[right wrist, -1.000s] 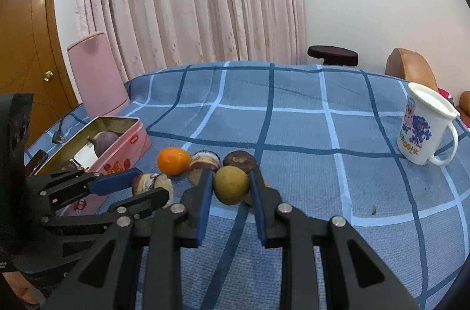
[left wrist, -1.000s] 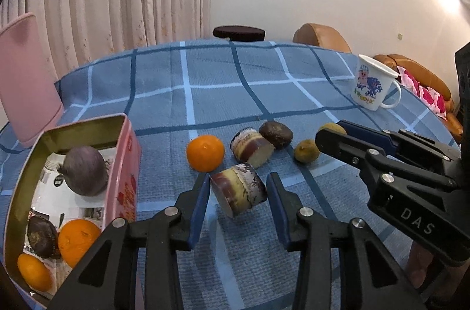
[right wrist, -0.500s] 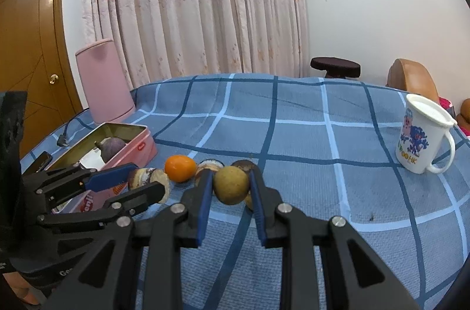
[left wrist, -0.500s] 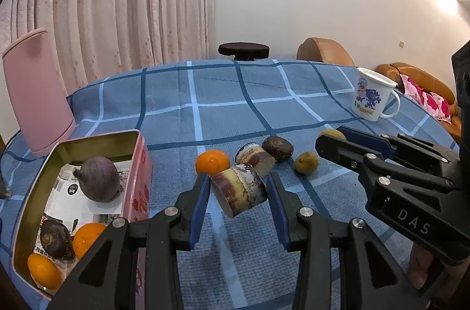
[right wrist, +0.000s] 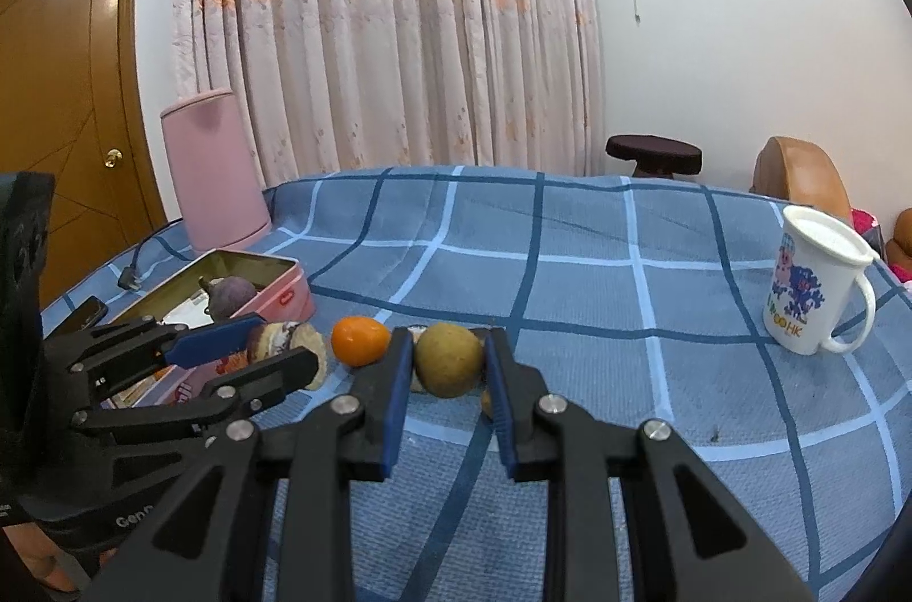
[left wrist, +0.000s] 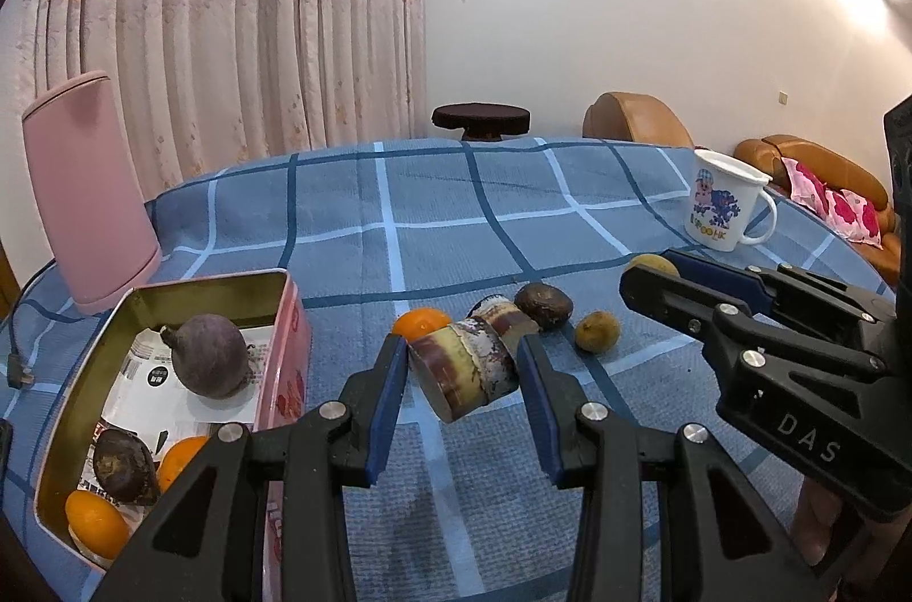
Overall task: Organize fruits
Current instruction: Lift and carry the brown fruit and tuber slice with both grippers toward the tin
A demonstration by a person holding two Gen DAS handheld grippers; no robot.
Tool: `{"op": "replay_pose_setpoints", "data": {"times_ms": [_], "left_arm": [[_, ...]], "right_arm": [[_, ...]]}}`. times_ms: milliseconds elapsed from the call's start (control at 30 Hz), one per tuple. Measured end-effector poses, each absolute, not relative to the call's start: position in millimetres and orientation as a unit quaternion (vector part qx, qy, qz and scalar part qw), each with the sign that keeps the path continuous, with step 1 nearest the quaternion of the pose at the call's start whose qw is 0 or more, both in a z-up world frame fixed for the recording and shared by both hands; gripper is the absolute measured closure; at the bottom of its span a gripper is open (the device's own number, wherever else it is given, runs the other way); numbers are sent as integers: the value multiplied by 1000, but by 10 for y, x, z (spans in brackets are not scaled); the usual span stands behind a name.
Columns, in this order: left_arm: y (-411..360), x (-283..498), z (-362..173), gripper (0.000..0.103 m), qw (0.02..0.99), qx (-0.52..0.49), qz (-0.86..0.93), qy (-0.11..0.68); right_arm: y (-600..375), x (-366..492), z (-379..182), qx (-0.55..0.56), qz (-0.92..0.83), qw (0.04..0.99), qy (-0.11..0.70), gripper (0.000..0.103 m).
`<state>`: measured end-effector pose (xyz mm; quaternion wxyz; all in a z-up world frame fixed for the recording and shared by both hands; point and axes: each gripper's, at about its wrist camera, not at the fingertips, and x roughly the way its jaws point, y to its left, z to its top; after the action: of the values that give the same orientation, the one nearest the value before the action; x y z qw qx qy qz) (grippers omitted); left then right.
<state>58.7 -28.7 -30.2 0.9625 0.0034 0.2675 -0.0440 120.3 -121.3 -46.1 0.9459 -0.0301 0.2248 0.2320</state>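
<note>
My left gripper (left wrist: 463, 368) is shut on a short sugarcane piece (left wrist: 463, 377) and holds it above the blue checked cloth, right of the pink tin (left wrist: 288, 357). The tin holds a purple round fruit (left wrist: 210, 356), a dark brown fruit (left wrist: 124, 465) and two oranges (left wrist: 94, 522). My right gripper (right wrist: 448, 362) is shut on a yellow-green round fruit (right wrist: 448, 360), lifted off the table. On the cloth lie an orange (left wrist: 420, 321), another sugarcane piece (left wrist: 501, 314), a dark brown fruit (left wrist: 543, 304) and a small yellow-green fruit (left wrist: 597, 331).
A white printed mug (left wrist: 723, 208) stands at the right of the table. A pink upright container (left wrist: 88, 191) stands behind the tin, with a cable plug (right wrist: 130, 281) beside it. A dark stool (left wrist: 480, 117) and brown sofa (left wrist: 635, 123) lie beyond the table.
Both grippers have risen with their loads: the sugarcane piece and the yellow-green fruit are higher above the cloth, and the fruits on the table look farther away.
</note>
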Motion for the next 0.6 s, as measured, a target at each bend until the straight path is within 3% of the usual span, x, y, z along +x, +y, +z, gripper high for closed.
{"op": "replay_pose_setpoints", "data": {"times_ms": [600], "left_arm": [[-233,518,-255,61,969,-5,-36,246]], "right_arm": [[-1139,1163,-436,-44,234,947,214,74]]}}
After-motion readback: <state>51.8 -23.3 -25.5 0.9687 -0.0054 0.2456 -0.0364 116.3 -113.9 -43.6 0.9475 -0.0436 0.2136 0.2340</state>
